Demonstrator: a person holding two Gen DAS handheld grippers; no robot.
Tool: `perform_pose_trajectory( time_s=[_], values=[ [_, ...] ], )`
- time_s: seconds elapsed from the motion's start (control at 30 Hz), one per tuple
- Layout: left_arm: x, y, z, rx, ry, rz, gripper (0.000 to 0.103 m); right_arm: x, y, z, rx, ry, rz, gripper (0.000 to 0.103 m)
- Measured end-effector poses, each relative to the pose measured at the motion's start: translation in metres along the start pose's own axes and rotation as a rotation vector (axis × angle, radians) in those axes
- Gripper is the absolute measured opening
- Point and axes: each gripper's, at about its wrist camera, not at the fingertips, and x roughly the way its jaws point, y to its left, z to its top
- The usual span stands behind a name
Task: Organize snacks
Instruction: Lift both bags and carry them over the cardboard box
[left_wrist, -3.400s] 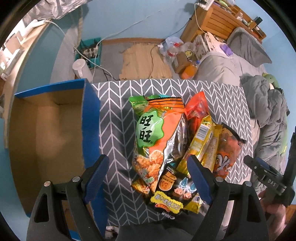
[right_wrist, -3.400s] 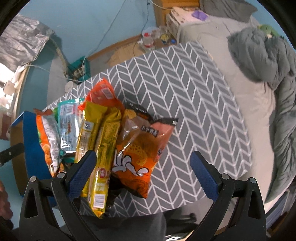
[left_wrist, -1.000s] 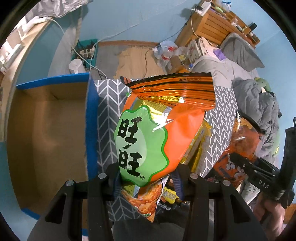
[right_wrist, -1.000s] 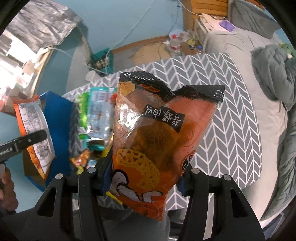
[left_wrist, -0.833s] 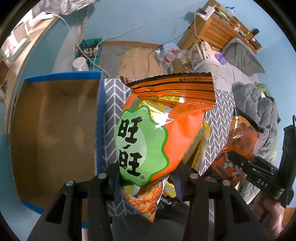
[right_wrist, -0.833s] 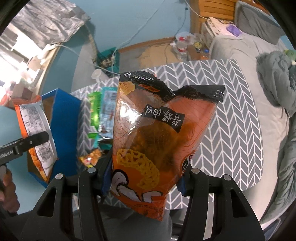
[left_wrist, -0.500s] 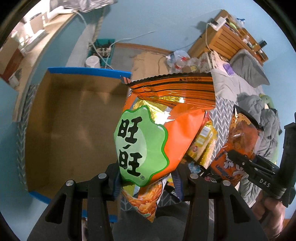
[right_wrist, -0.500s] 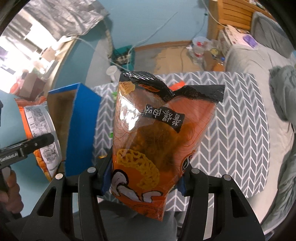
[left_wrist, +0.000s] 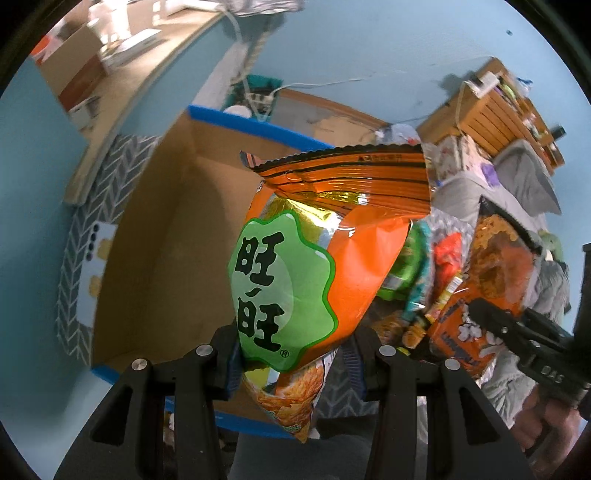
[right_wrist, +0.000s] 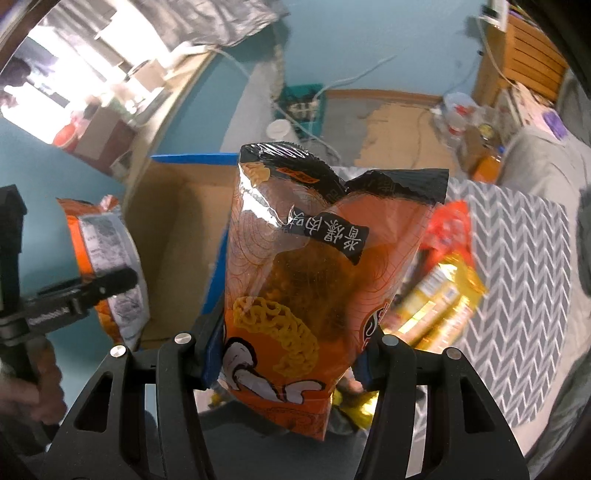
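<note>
Two snack bags are lifted off the table, one per gripper: the left gripper (left_wrist: 293, 363) has its jaws clamped on the orange bag with the green badge (left_wrist: 314, 269), held over the one open cardboard box (left_wrist: 166, 229). The right gripper (right_wrist: 291, 360) is clamped on the orange bag with the black top (right_wrist: 314, 280), beside that box. The remaining snack packets (right_wrist: 439, 295) lie heaped on the chevron-patterned table (right_wrist: 524, 266), too blurred to count.
</note>
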Motion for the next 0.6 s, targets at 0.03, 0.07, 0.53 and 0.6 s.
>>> perform_pose_trajectory(
  time_s=[0.03,0.07,0.53,0.6],
  values=[
    [0.002,0.005,0.0,-0.009,0.0,0.004,0.046,0.003,0.007,0.003,-0.011,0.004,0.007,0.055],
    [0.006,0.013,0.0,-0.022,0.002,0.014,0.046,0.007,0.014,0.006,-0.024,0.009,0.014,0.055],
    [0.038,0.081,0.0,-0.15,0.031,0.07,0.046,0.054,0.106,0.035,-0.171,0.061,0.079,0.055],
    [0.043,0.087,0.0,-0.154,0.038,0.077,0.046,0.063,0.115,0.038,-0.19,0.078,0.083,0.055]
  ],
)
